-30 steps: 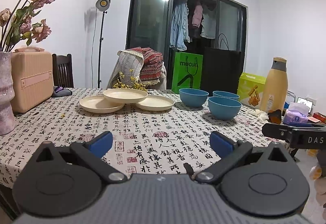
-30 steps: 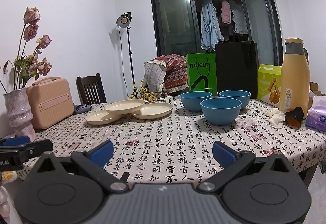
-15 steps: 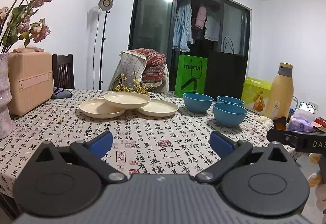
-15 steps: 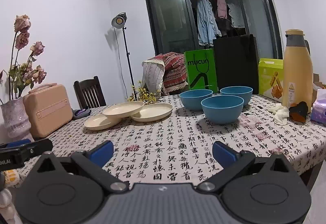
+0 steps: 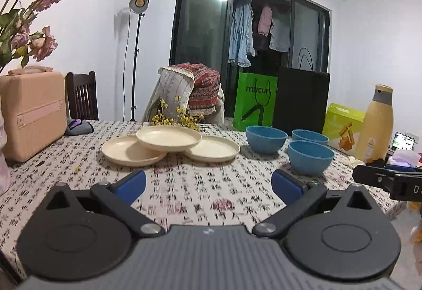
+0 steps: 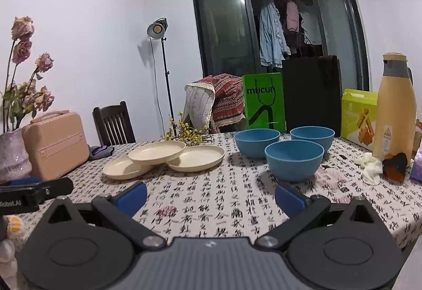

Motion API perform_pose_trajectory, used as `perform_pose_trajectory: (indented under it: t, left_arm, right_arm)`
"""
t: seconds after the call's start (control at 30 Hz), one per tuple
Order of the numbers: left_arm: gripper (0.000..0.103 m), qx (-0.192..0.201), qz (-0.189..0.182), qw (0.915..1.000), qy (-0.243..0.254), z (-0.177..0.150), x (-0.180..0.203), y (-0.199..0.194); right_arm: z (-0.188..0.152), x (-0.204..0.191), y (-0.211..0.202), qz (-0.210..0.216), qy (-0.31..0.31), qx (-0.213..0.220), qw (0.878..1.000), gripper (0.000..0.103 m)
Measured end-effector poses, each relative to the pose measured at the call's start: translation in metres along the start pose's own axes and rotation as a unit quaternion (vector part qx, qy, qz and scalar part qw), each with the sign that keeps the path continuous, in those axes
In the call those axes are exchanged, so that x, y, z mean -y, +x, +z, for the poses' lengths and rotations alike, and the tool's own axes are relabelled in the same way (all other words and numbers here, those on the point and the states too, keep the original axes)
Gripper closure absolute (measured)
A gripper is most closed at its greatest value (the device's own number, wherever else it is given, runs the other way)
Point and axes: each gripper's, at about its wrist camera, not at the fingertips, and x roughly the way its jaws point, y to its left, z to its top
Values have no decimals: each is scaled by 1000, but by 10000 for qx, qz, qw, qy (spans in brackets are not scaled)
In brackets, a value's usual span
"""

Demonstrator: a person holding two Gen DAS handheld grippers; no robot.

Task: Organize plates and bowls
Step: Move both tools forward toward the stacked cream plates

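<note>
Both hand-held grippers, left (image 5: 208,185) and right (image 6: 210,196), wide open, empty; plates (image 5: 168,137) and bowls (image 6: 294,159) look light, rigid, slick, so pinch rims.

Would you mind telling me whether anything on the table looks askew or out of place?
Only the middle plate: it sits tilted, propped on the rims of the left plate and right plate. The three blue bowls stand upright, apart.

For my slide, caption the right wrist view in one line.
Open right gripper faces three cream plates and three blue bowls on a calligraphy-print tablecloth.
</note>
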Motion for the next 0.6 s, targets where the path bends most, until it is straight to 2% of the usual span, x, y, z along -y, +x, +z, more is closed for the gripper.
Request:
perform_pose_trajectory:
  t: [0.1, 0.5, 0.6]
  left_arm:
    - [0, -55, -108, 9999, -56, 9, -3, 11]
    - [0, -197, -2, 9995, -237, 33, -22, 61]
    - [0, -211, 21, 9995, -244, 39, -26, 74]
  right_arm:
    - [9, 3, 8, -2, 105, 43, 9999, 0]
    - [36, -7, 59, -1, -1, 207, 9998, 0]
    - [41, -8, 76, 31, 75, 135, 9999, 0]
